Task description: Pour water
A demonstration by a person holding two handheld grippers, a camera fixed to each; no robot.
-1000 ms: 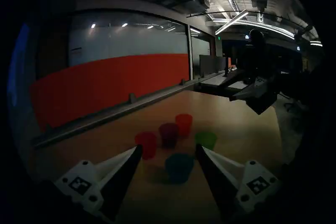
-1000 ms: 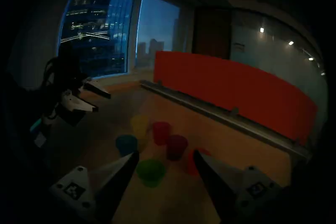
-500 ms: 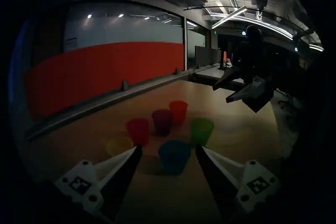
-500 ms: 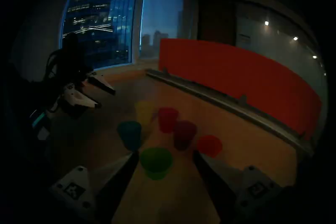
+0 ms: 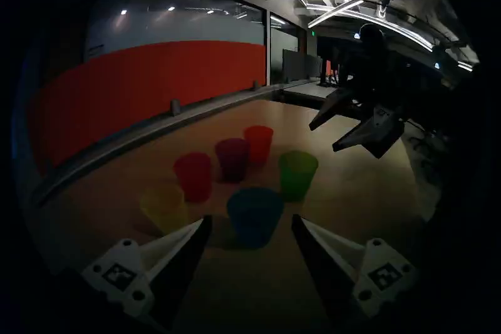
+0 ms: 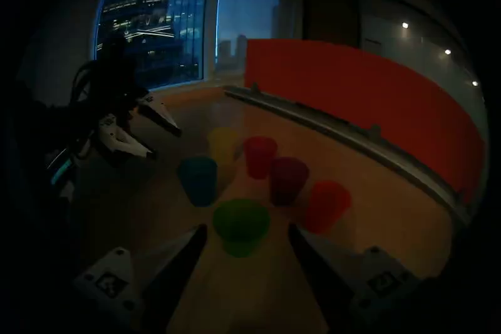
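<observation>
Several plastic cups stand in a cluster on a wooden table [image 5: 351, 190]. In the left gripper view, a blue cup [image 5: 254, 216] sits just ahead of my open left gripper [image 5: 249, 229], with yellow [image 5: 164, 207], red [image 5: 193, 175], purple [image 5: 232, 158], orange-red [image 5: 258, 144] and green [image 5: 297, 174] cups beyond. In the right gripper view, the green cup [image 6: 242, 226] stands just ahead of my open right gripper [image 6: 245, 234], with the blue [image 6: 198, 180], yellow [image 6: 223, 144], red [image 6: 260, 156], purple [image 6: 287, 180] and orange-red [image 6: 325, 205] cups behind. Each gripper appears across the table in the other's view: right gripper [image 5: 347, 127], left gripper [image 6: 141, 127].
The room is dim. A red partition [image 5: 144, 93] with a metal rail [image 5: 125, 146] runs along one table edge. Windows [image 6: 163, 27] with city lights lie behind the left gripper. A dark person [image 5: 376, 71] holds the far gripper. Open tabletop lies around the cups.
Both grippers have tilted down or drawn nearer, so the cups sit higher and larger in each view. The yellow cup has come into the left gripper view. Both grippers stay open.
</observation>
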